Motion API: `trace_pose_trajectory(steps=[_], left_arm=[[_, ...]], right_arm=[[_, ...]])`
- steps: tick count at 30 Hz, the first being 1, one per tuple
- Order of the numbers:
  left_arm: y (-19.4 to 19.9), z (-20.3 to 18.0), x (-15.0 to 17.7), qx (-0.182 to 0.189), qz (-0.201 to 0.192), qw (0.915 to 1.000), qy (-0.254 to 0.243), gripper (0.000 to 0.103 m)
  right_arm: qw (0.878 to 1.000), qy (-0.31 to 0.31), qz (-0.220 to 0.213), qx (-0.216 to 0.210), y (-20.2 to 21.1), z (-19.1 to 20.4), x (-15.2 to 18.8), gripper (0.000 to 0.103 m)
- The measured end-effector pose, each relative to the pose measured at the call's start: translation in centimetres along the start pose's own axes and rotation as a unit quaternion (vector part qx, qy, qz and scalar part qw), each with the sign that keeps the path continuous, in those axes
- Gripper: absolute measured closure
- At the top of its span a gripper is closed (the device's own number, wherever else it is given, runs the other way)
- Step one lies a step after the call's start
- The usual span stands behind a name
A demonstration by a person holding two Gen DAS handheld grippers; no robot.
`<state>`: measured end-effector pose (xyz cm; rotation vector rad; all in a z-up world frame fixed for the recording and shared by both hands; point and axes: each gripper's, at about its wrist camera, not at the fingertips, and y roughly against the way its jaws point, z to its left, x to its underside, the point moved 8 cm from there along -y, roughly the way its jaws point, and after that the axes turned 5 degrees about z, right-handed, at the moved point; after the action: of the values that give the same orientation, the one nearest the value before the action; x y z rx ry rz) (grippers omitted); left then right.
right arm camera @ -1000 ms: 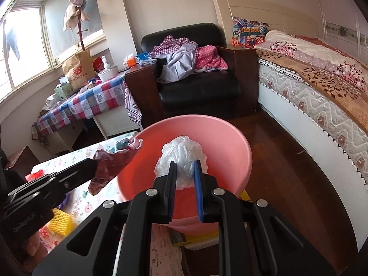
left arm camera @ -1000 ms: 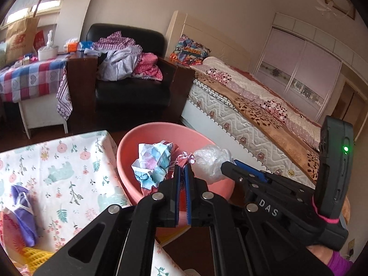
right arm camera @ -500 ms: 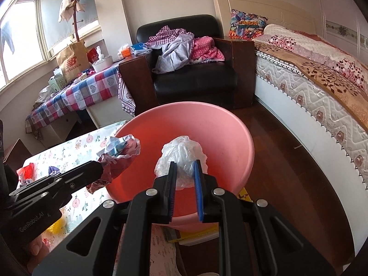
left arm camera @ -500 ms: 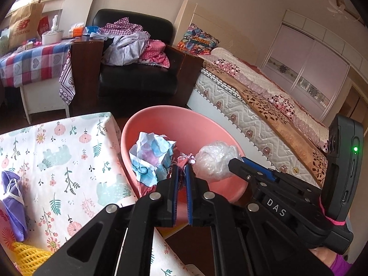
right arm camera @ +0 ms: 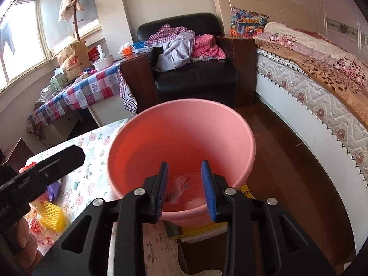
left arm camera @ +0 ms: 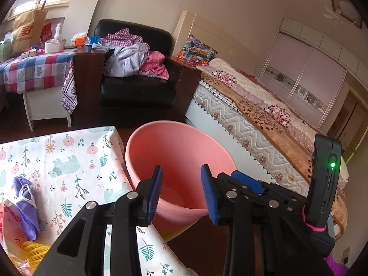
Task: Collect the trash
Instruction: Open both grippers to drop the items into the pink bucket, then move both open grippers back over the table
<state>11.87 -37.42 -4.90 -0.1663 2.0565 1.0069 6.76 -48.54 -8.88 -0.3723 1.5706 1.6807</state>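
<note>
A pink plastic basin (left arm camera: 177, 142) stands beside the floral-cloth table (left arm camera: 69, 161). My left gripper (left arm camera: 181, 191) hangs over the basin's near rim, its jaws opening with nothing between them. My right gripper (right arm camera: 185, 188) is over the same basin (right arm camera: 230, 124), jaws also opening and bare. A blurred pale scrap of trash (right arm camera: 180, 185) lies low inside the basin. The right gripper (left arm camera: 243, 180) sits close on the left one's right side. On the table lie a purple mask (left arm camera: 25, 207) and a yellow foam net (right arm camera: 51, 214).
A bed (right arm camera: 322, 87) runs along the right, with dark wood floor (right arm camera: 287, 172) between it and the basin. A black armchair (right arm camera: 195, 80) piled with clothes and a checked-cloth table (right arm camera: 80, 94) stand behind. A hand (right arm camera: 23, 237) holds the left gripper.
Both grippers have opened. The crumpled paper wad has left the left jaws and the clear plastic bag the right jaws; both have dropped into the basin.
</note>
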Motion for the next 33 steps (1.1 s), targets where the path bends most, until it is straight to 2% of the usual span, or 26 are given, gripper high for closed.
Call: trace_pose_trajectory(steps=[3, 4, 6, 20, 26, 33], left_arm=[[1.6, -0.2, -0.1, 0.0, -0.009, 1.0, -0.001, 0.066], [2.3, -0.2, -0.2, 0.0, -0.013, 0.9999, -0.001, 0.066], [3.4, -0.4, -0.3, -0.002, -0.019, 0.9998, -0.001, 0.065], [13.3, 1.1, 1.2, -0.041, -0.053, 0.9971, -0.035, 0.059], [19.0, 3.9, 2.1, -0.078, -0.078, 0.9929, -0.044, 0.055], [24.8, 8.7, 5.0, -0.128, -0.084, 0.9879, -0.021, 0.054]], right_arm=[[1.0, 0.008, -0.013, -0.008, 1.2, 1.0, 0.0, 0.069], [1.0, 0.011, -0.017, -0.01, 1.6, 1.3, 0.0, 0.062], [0.999, 0.016, -0.028, -0.015, 2.5, 2.0, -0.1, 0.057], [0.994, 0.074, -0.055, -0.062, 7.7, 8.6, 1.6, 0.056], [0.991, 0.098, -0.049, -0.08, 8.9, 11.2, 3.4, 0.056], [0.987, 0.119, -0.026, -0.107, 9.0, 13.6, 5.5, 0.056]])
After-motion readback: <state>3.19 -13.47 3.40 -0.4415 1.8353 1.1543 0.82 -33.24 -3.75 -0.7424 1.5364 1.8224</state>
